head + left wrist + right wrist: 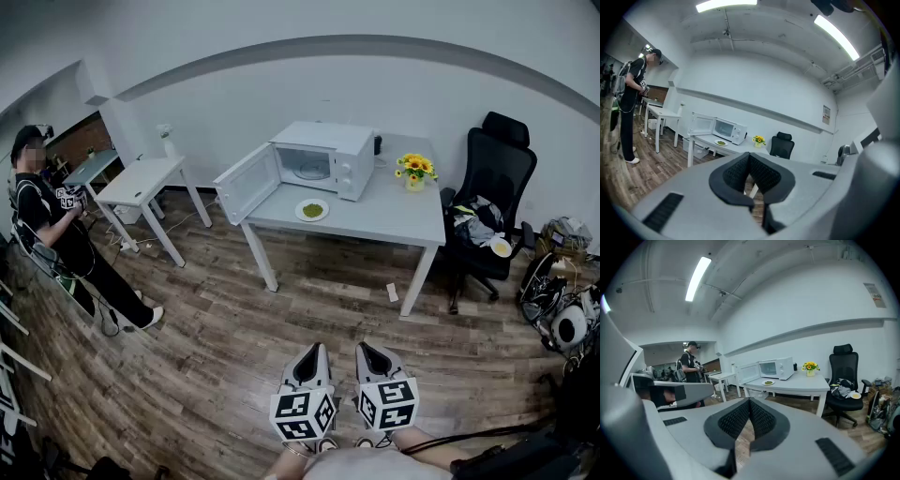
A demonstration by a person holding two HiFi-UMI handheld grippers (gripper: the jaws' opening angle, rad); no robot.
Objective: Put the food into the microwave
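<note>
Left gripper (312, 352) and right gripper (368, 350) hang bottom centre, jaws together, empty. The white plate of green food (312, 210) sits right by the open white microwave (319, 159), probably for easy loading.

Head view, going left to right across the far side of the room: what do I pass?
person → small white table → microwave → sunflowers → black office chair
</note>
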